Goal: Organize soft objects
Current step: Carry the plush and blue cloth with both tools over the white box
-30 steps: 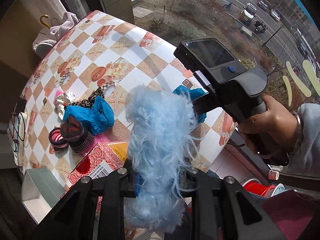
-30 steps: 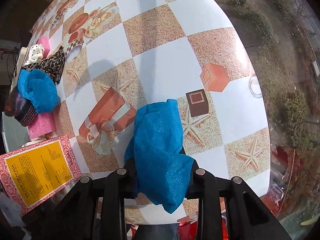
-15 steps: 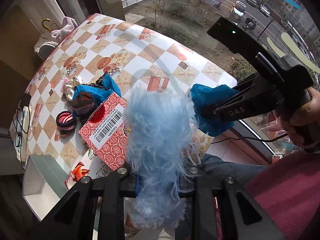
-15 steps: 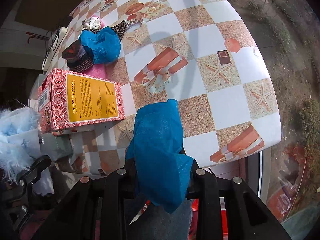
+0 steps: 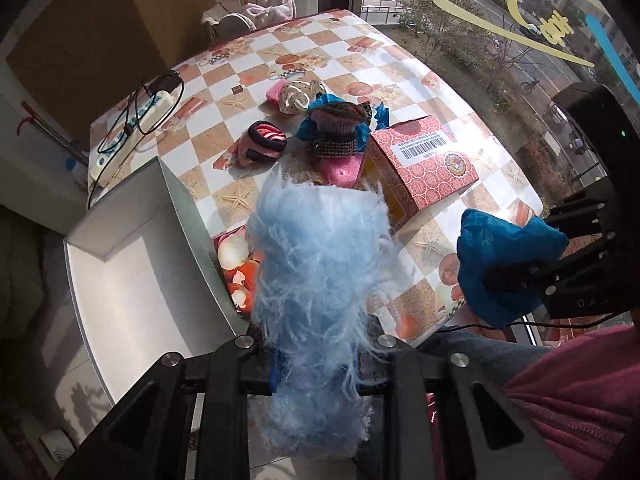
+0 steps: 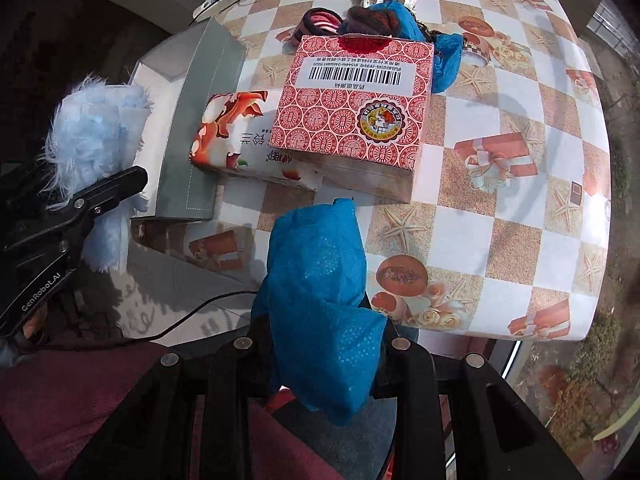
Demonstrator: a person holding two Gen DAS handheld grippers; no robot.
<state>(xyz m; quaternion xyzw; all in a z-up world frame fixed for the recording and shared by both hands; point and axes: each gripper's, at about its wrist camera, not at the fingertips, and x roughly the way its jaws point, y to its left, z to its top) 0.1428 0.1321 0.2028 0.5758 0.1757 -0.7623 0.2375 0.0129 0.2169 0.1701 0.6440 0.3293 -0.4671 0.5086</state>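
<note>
My left gripper (image 5: pixel 320 354) is shut on a fluffy light-blue soft item (image 5: pixel 316 276), held up beside an open white box (image 5: pixel 132 280) at the table's near left edge. The fluffy item also shows in the right wrist view (image 6: pixel 96 132). My right gripper (image 6: pixel 320 346) is shut on a crumpled blue cloth (image 6: pixel 320 300), off the table's near edge; the cloth shows at the right of the left wrist view (image 5: pixel 504 256). More soft things lie in a pile on the table: a striped pink sock (image 5: pixel 262 142), a knitted brown item (image 5: pixel 334 134), a pink sponge (image 5: pixel 340 170).
A red patterned carton (image 6: pixel 356 108) lies on a flowered flat box (image 6: pixel 236 136) on the checked tablecloth (image 6: pixel 500 200). A power strip with cables (image 5: pixel 132 132) is at the far left. A window runs along the right.
Both grippers have drawn back toward the near edge and swung left with their loads. The white box has come into view under the fluffy item.
</note>
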